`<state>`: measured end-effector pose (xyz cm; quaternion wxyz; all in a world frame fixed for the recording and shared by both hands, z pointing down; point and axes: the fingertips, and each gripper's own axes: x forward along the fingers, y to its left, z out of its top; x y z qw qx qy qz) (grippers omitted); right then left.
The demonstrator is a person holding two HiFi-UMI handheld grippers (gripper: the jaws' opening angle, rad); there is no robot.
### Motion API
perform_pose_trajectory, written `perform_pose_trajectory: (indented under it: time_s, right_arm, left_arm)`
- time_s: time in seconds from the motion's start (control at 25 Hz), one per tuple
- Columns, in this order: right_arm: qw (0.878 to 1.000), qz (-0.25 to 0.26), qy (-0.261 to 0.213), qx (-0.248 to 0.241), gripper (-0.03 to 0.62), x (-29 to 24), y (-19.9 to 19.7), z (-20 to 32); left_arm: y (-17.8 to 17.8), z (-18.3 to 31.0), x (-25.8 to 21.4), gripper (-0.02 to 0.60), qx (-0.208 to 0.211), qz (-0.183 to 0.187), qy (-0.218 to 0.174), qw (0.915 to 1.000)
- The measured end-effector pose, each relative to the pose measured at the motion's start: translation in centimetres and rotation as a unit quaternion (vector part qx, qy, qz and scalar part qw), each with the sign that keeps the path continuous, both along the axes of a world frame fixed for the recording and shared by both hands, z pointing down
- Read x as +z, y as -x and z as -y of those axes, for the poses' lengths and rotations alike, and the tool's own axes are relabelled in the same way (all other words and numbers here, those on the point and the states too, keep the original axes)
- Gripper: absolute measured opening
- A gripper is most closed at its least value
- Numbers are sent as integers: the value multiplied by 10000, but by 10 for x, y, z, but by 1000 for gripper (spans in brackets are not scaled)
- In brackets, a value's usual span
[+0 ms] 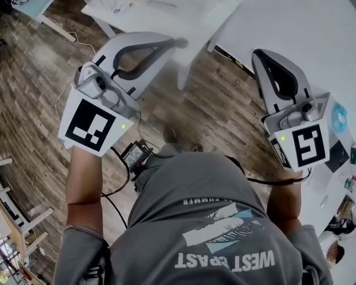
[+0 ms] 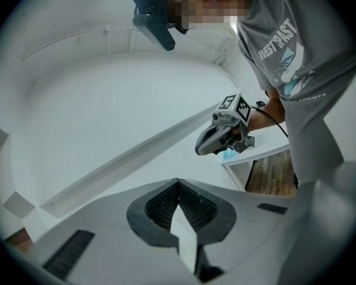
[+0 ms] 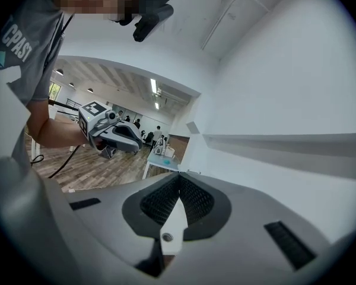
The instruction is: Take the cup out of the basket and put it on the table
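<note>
1. The room is wide and open, with a brown wood-plank floor (image 1: pixel 216 108) and a plain white wall (image 1: pixel 302 22) close on the person's right. People and furniture stand far off and are too small to describe.
2. A white rectangular table (image 1: pixel 190 19) stands ahead of the person, with blurred clutter at its far end. Its top looks flat, hard and smooth, so I judge a cup would sit steady there but could slide if nudged. I cannot tell whether this is the table the task means.
3. The grey two-jaw left gripper (image 2: pixel 178 186) has its ribbed pads pressed together on nothing.
4. The grey two-jaw right gripper (image 3: pixel 178 183) is likewise pressed together and empty. Both are held level in the air, well apart.
5. Neither the cup nor the basket shows in any view, so where they are cannot be told, nor what the cup is made of. My guess is that a cup is light and stiff, perhaps slippery or breakable. I would pinch one wall at the rim, one pad inside and one outside, with gentle pressure.
</note>
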<state>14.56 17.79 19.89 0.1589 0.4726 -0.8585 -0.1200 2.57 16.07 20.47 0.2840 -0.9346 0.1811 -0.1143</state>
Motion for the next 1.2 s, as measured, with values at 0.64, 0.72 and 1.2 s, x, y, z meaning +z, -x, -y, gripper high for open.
perform_pose_trajectory:
  time_s: [0.64, 0.72, 1.2]
  right_arm:
    - [9995, -216, 110, 218, 12, 4, 11, 61]
    - [9996, -175, 123, 171, 12, 7, 4, 70]
    - [9995, 178, 54, -235, 12, 4, -62, 124]
  left_arm:
    - [12, 59, 17, 9, 194, -178, 204, 9994]
    - [6, 65, 20, 9, 130, -139, 243, 9995]
    - [-64, 105, 10, 9, -206, 213, 204, 9994]
